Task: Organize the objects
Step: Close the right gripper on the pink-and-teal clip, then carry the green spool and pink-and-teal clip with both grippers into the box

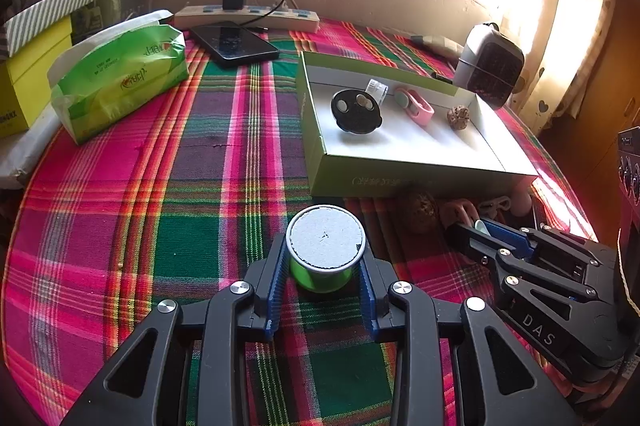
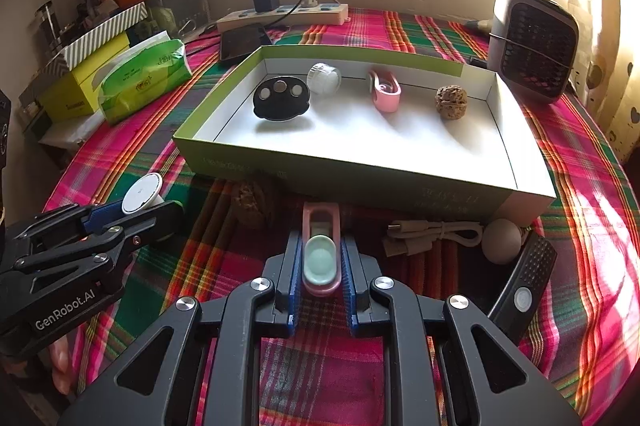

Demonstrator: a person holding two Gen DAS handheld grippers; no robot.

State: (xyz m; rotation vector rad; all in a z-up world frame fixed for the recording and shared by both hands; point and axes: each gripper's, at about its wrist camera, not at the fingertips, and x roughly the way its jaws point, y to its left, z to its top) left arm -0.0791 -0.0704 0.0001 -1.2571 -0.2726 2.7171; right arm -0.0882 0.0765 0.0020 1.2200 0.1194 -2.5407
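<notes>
From the left wrist camera, the left gripper [image 1: 325, 268] had its blue-padded jaws pinching a small green canister [image 1: 325, 253] with a pale grey lid, held just above the plaid tablecloth [image 1: 120, 206]. Beyond it sat the open green-sided box [image 1: 344, 170] with a white floor, and inside lay a black round piece [image 1: 356, 111] with coin-like discs on it, a small clear-white cap [image 1: 377, 91], a pink clip [image 1: 416, 105] and a walnut [image 1: 458, 117]. To the right the right gripper [image 1: 476, 230] reached in low, near the box's front wall, with something pale between its fingers. A green tissue pack [image 1: 120, 74], a dark phone [image 1: 234, 44] and a power strip [image 1: 248, 16] lay farther back, and a small fan heater [image 1: 490, 66] stood by the curtain. From the right wrist camera, the right gripper [image 2: 321, 262] had its jaws pressed onto a pink case with a mint oval [image 2: 321, 254], lying on the cloth just in front of the box [image 2: 360, 178]. Another walnut [image 2: 250, 202] rested against the box's front wall, and a coiled beige cable [image 2: 432, 232], a pale ball [image 2: 502, 240] and a black remote [image 2: 524, 280] lay to the right. At the left the left gripper [image 2: 140, 206] held the canister [image 2: 142, 193] sideways to this view, its white lid showing.
</notes>
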